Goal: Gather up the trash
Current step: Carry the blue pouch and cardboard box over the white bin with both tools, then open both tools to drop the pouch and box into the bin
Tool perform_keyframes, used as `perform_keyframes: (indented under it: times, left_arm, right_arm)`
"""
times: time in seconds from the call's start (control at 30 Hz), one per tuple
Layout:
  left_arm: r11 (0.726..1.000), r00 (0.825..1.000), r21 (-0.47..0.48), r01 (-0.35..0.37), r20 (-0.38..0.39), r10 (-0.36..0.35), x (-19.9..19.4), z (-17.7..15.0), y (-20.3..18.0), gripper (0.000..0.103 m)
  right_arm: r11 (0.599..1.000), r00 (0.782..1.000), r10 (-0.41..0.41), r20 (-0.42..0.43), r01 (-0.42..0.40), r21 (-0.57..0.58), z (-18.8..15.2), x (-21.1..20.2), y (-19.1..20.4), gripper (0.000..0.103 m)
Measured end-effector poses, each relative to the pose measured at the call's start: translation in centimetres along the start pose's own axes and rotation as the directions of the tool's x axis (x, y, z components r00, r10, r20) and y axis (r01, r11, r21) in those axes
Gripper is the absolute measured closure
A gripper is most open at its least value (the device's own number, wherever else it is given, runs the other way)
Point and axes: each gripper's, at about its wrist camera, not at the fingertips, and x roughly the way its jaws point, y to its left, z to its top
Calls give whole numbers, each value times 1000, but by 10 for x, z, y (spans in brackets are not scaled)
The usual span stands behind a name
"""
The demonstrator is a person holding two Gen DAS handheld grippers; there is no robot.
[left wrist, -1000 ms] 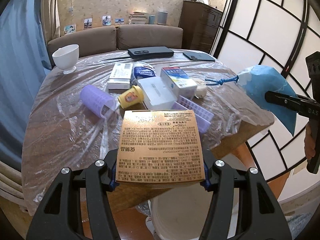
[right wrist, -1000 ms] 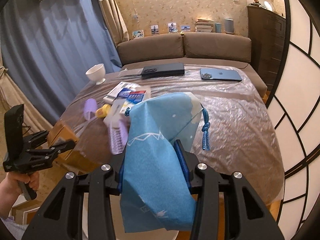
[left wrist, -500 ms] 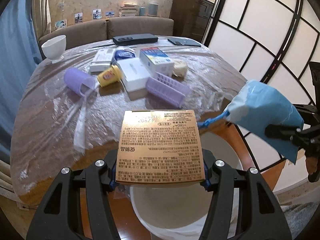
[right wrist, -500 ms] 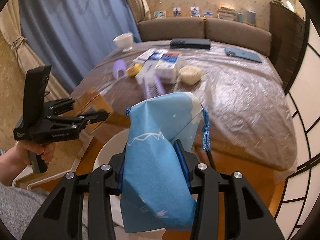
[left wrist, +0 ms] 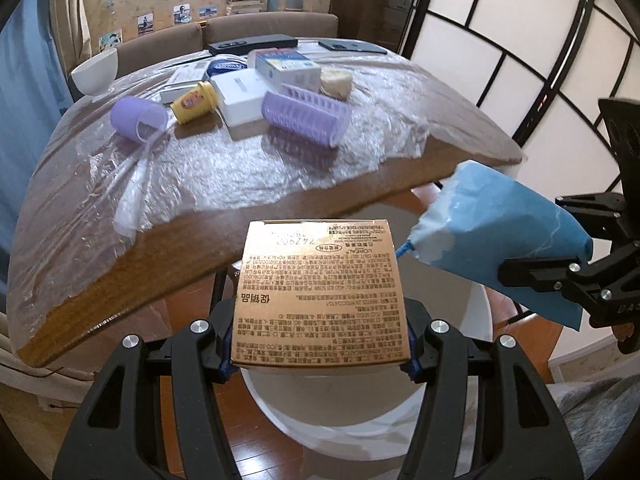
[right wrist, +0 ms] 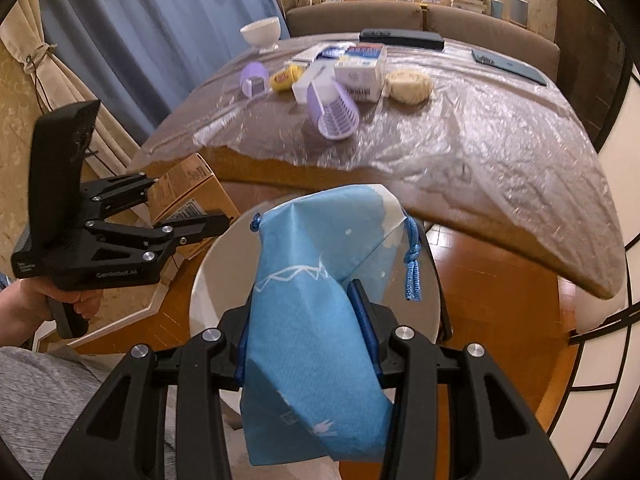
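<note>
A gold cardboard box (left wrist: 320, 292), flat and printed with dense text, sat clamped between the pads of the left gripper (left wrist: 318, 344), held just off the table's near edge and above a round white bin (left wrist: 332, 408) on the wooden floor. Beside it the right gripper (right wrist: 306, 340) was closed tight on a soft blue drawstring pouch (right wrist: 316, 320), its knotted cord (right wrist: 412, 276) dangling over the same bin (right wrist: 224, 272). What lay inside the bin could not be made out.

Beyond them, the rounded wooden table (left wrist: 132, 264) was draped in crinkled clear plastic sheeting (left wrist: 224, 168). On it lay a ribbed lilac basket (left wrist: 306, 116) on its side, a lilac cup (left wrist: 138, 120) tipped over, a small yellow tub (left wrist: 194, 102), white cartons (left wrist: 240, 94) and a pale bun (left wrist: 336, 82). A white bowl (left wrist: 96, 72) stood upright near the far edge.
</note>
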Motion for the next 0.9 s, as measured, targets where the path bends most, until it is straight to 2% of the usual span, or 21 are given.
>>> perform_keyframes:
  times: [0.9]
  left_arm:
    - [997, 989, 71, -31, -139, 41, 64, -26, -6, 43]
  right_arm:
    - [999, 990, -39, -134, 42, 21, -9, 77, -13, 62]
